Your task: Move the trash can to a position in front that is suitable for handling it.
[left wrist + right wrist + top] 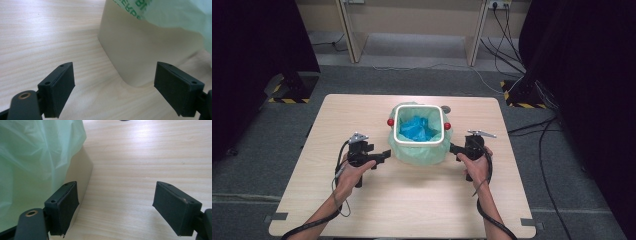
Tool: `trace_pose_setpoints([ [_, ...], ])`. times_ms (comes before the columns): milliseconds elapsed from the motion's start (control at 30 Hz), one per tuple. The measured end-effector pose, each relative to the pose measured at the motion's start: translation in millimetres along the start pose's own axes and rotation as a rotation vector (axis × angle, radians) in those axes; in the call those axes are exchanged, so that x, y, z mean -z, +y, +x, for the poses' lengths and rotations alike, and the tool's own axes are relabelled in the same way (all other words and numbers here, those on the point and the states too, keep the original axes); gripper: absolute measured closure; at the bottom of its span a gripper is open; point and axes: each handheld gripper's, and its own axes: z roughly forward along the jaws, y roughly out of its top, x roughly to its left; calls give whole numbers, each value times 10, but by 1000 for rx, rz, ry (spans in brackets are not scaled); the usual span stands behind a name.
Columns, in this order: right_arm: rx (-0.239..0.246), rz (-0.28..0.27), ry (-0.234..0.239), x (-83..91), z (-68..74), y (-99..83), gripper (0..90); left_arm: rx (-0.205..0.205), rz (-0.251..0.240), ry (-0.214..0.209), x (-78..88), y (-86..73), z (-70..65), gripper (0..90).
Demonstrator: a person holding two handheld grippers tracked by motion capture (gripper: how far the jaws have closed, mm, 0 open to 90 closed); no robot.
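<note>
At the bottom of the high view two forearms come up onto the table (412, 210). The left gripper (384, 155) sits left of centre, pointing right toward the bin (420, 143); the right gripper (454, 148) sits right of centre, pointing left at the same bin. Each stops just beside the bin's wall, and a cable trails back from each toward the lower edge of the frame.

In the left gripper view the jaws stand wide apart at the bottom corners with nothing between them but bare wood; the bin's cream wall rises in the upper middle, with the green bag (175, 12) hanging over it at upper right. In the right gripper view the jaws are equally wide and hold nothing; the left jaw lies close against the bin's corner, though contact cannot be told, and the bag fills the upper left.

The bin stands upright in the middle of the high view, mouth up, its long axis vertical. A white frame (420, 107) clamps the bag over the rim, a red knob (390, 122) on the left and another on the right. Crumpled blue plastic (418, 128) lies inside.

Just behind the bin, a small grey disc (445, 108) rests on the table. Farther up the frame lie grey floor, cables and dark stands.
</note>
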Motion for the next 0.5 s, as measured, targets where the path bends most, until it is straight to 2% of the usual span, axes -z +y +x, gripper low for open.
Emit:
trace_pose_setpoints([
  [133,-10,-8,0,64,-34,22,217,-24,-1,-1,69,-51,-24,153],
  [300,1,-17,3,118,-46,48,231,-62,-7,-7,129,-86,-69,151],
  [500,1,-25,-1,156,-21,100,199,-76,-29,-15,201,-65,-121,150],
])
